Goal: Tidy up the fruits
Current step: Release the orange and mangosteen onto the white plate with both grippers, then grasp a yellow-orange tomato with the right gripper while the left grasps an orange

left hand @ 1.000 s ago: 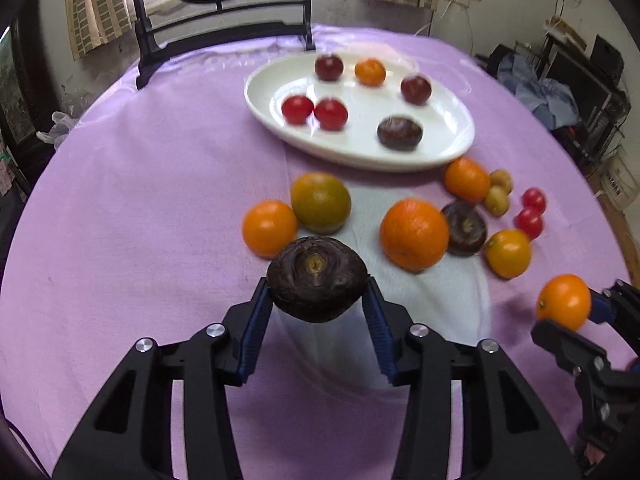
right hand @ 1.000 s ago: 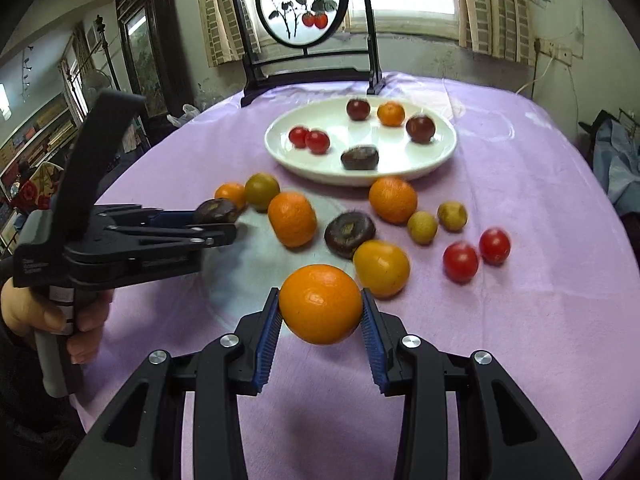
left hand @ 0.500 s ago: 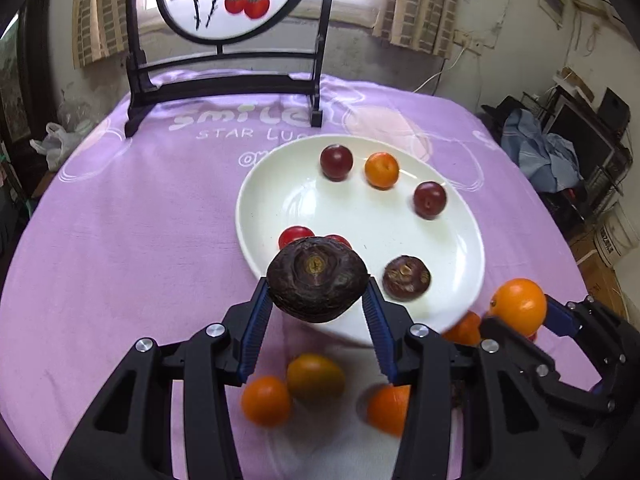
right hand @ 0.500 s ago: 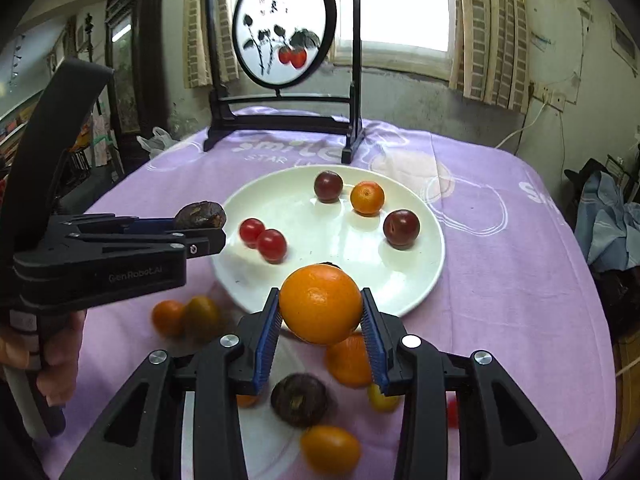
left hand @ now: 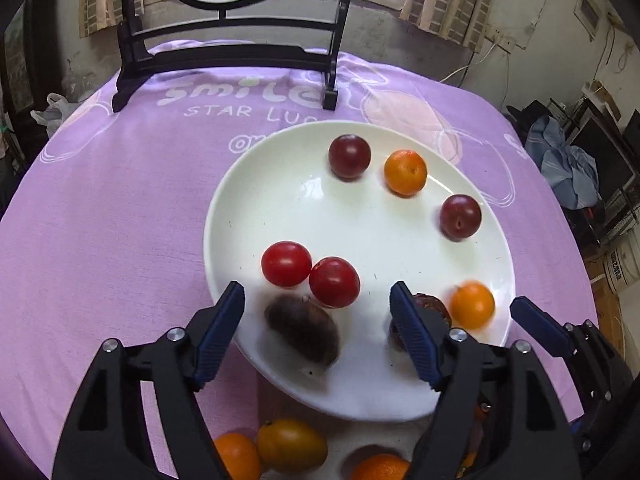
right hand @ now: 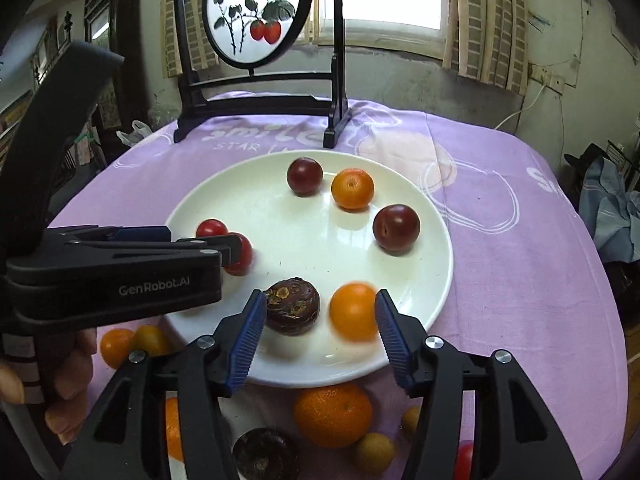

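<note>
1. Hovering over the white plate's (left hand: pixel 224 216) near rim, our left gripper (left hand: pixel 318 320) gapes wide around a blurred dark fruit (left hand: pixel 302 334) on the plate.
2. We see our right gripper (right hand: pixel 320 326) spread too, a blurred orange (right hand: pixel 352 312) between its jaws.
3. Bare plate lies in the centre.

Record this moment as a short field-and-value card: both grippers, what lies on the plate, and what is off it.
left gripper: open, above the plate's near edge
right gripper: open, above the plate's near edge
plate: white, on the purple cloth
dark brown fruit: on plate, blurred, below the left gripper
orange: on plate, blurred, between the right gripper's fingers
off plate: a large orange and smaller fruits on the cloth
</note>
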Tool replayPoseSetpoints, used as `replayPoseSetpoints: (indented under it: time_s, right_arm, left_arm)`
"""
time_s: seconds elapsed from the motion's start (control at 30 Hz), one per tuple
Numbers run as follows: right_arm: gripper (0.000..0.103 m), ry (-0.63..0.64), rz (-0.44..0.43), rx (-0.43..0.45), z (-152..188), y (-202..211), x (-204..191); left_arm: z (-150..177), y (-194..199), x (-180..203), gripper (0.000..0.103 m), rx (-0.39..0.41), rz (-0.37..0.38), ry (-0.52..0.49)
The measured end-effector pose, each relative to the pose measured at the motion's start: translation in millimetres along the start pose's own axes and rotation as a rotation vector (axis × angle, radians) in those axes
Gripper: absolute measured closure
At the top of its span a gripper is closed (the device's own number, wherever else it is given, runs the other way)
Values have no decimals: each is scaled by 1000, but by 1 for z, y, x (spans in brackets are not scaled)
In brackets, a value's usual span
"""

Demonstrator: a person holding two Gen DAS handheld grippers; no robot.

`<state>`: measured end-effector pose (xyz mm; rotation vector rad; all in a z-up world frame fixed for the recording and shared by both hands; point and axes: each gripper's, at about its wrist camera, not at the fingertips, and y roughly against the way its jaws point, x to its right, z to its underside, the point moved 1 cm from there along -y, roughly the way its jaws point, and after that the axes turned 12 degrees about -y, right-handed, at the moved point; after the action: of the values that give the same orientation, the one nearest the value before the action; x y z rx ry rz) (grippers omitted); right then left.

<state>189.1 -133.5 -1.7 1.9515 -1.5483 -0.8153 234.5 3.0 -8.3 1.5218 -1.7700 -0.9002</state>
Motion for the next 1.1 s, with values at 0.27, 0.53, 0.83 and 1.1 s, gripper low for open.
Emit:
replayPoseSetpoints:
  time_s: [0.27, 0.53, 0.83, 1.1]
  right_arm:
    - [44, -38, -7, 22, 9, 34, 18]
    - [44, -42, -4, 9, 47, 66, 31]
    - [45, -13, -17, -43, 95, 81, 19]
    - [47, 7, 5, -130, 112, 61, 10]
  left_arm:
    - [17, 37, 1, 22, 39, 0, -30]
    - [53, 75, 4, 15, 97, 7, -53]
    - [101, 91, 10, 11, 116, -5, -97]
    - [129, 81, 11, 11, 63, 2, -135]
